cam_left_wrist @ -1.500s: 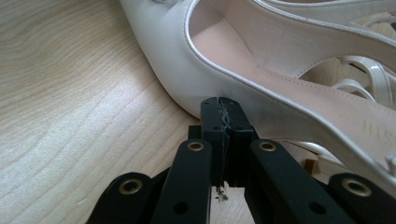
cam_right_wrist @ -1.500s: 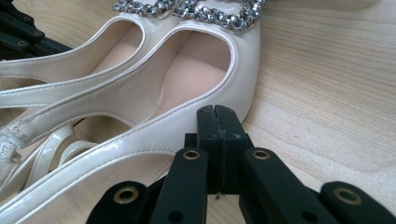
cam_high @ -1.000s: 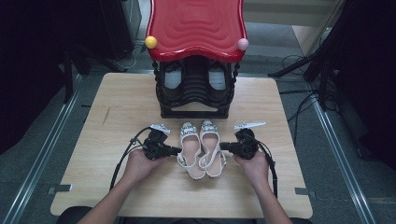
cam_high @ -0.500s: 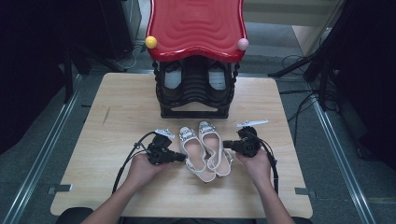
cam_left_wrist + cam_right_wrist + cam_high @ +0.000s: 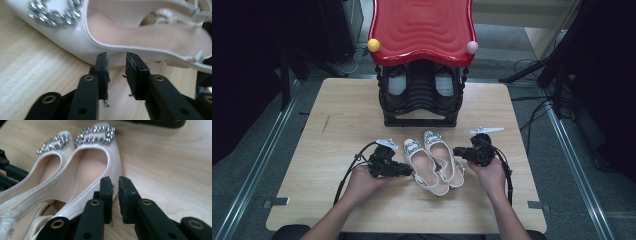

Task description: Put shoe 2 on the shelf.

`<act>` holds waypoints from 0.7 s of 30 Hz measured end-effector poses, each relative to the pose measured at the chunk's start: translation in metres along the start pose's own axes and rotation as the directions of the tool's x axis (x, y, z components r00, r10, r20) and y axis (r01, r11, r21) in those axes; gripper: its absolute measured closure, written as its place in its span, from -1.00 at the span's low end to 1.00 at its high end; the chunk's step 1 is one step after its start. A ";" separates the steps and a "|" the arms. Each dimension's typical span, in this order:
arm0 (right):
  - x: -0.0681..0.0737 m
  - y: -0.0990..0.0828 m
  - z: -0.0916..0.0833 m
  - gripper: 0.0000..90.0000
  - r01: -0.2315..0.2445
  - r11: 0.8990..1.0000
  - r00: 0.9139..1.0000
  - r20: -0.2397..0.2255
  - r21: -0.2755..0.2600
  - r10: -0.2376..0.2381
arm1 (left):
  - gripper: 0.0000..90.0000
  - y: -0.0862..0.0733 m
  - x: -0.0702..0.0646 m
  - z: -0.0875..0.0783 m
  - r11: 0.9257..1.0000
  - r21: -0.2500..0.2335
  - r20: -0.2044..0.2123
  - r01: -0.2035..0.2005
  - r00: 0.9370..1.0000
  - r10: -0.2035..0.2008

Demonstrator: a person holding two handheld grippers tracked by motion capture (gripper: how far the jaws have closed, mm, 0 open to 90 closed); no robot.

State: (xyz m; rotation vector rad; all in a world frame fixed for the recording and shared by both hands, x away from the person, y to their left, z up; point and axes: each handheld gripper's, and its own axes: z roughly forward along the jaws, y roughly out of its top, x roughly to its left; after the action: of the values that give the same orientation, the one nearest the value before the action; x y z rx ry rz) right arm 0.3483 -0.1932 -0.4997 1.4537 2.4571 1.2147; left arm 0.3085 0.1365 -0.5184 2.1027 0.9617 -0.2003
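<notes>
A pair of white slingback shoes with crystal buckles lies side by side at the table's front middle: the left shoe (image 5: 424, 167) (image 5: 150, 35) and the right shoe (image 5: 443, 155) (image 5: 92, 165). My left gripper (image 5: 409, 171) (image 5: 116, 62) points at the left shoe's outer side. Its jaws have just been opening and stand a little apart, open, with nothing between them. My right gripper (image 5: 457, 151) (image 5: 114, 185) points at the right shoe's outer side near the toe. Its jaws have also just been opening, to a narrow gap with nothing in it.
Behind the shoes stands a rack with a red wavy top (image 5: 422, 30), a yellow ball (image 5: 373, 45) and a pink ball (image 5: 472, 47) at its front corners. Dark shoes (image 5: 397, 90) sit on its black shelves. Bare wooden table (image 5: 337, 125) stretches left and right.
The pair of white shoes has turned slightly, heels swung to the right. Both hands shifted a little with it, the left hand toward the near edge.
</notes>
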 end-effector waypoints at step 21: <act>0.036 0.013 -0.010 0.22 0.087 0.996 0.995 -0.041 -0.027 -0.088 | 0.00 0.004 0.017 -0.033 0.998 -0.052 -0.076 0.031 0.997 -0.035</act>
State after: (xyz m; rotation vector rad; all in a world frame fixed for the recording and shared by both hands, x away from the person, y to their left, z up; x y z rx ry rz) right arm 0.3334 -0.1682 -0.4727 1.3122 2.4936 1.2666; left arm 0.3169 0.1685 -0.5013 2.0619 1.0368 -0.1117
